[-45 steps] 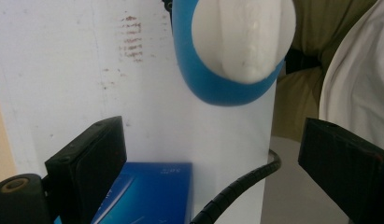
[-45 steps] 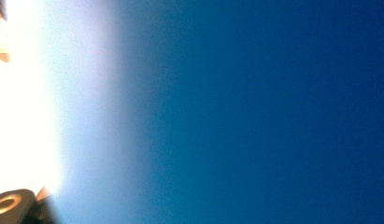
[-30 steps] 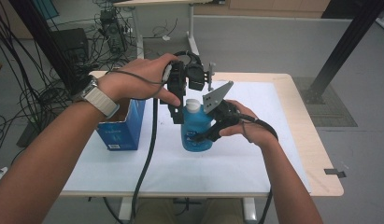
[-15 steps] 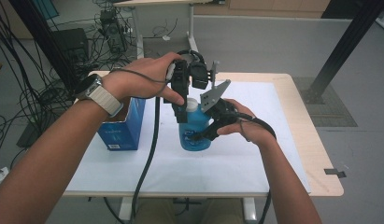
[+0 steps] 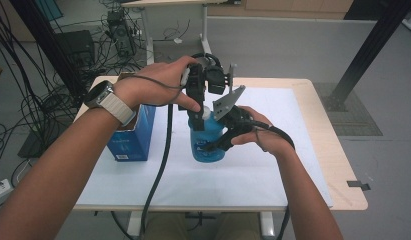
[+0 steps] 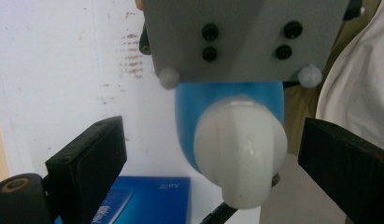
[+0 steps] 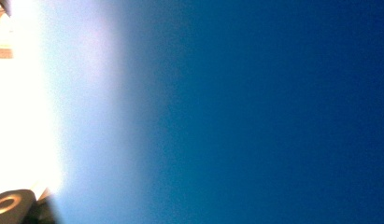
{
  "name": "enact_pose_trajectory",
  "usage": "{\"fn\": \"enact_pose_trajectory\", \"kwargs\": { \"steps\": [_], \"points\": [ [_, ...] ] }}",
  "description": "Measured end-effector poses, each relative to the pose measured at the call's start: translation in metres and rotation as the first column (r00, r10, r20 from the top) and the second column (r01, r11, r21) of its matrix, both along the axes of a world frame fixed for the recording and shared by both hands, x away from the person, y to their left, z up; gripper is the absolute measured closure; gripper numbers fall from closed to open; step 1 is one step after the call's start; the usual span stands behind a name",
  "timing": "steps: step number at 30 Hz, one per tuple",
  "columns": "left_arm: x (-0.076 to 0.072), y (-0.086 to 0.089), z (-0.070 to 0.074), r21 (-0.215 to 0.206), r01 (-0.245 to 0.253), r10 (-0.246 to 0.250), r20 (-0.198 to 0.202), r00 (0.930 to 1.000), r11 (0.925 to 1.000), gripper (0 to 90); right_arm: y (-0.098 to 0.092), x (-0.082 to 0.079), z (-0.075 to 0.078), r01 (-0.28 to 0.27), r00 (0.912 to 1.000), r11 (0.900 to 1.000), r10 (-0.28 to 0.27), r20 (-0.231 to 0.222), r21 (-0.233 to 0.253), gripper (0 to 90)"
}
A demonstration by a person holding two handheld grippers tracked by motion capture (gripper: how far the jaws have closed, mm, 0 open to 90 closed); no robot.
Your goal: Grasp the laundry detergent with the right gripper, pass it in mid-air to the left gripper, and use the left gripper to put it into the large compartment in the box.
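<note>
High view: a blue bottle (image 5: 207,142) with a white cap (image 5: 205,114) was seen upright on the white table cover (image 5: 273,165), just right of a blue box (image 5: 130,135) standing on the same cover. The left gripper (image 5: 199,107) was held directly above the bottle, pointed down at the cap. In the left gripper view, its black jaws were spread wide on either side of the cap (image 6: 240,154), apart from it, with the blue bottle body (image 6: 229,100) seen below the cap. The right gripper (image 5: 218,142) was pressed against the bottle's right side at mid-height. The right gripper view was blurred blue by the bottle wall (image 7: 255,112); whether those jaws clamped it could not be told.
</note>
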State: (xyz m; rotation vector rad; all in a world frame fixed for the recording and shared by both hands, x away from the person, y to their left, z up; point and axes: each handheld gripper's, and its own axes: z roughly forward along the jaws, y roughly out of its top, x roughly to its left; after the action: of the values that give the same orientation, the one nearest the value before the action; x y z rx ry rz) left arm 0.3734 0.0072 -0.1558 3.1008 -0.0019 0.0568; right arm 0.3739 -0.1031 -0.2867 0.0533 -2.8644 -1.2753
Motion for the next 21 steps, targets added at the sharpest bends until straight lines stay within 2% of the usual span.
{"fn": "enact_pose_trajectory", "kwargs": {
  "steps": [21],
  "points": [
    [0.0026, -0.0060, -0.0039, -0.002, 0.001, -0.001, -0.003, 1.0000, 1.0000, 8.2, 0.0007, -0.0004, 0.0017, 0.000, 1.0000, 1.000, 0.000, 0.003, 0.004, 43.5]
  ]
}}
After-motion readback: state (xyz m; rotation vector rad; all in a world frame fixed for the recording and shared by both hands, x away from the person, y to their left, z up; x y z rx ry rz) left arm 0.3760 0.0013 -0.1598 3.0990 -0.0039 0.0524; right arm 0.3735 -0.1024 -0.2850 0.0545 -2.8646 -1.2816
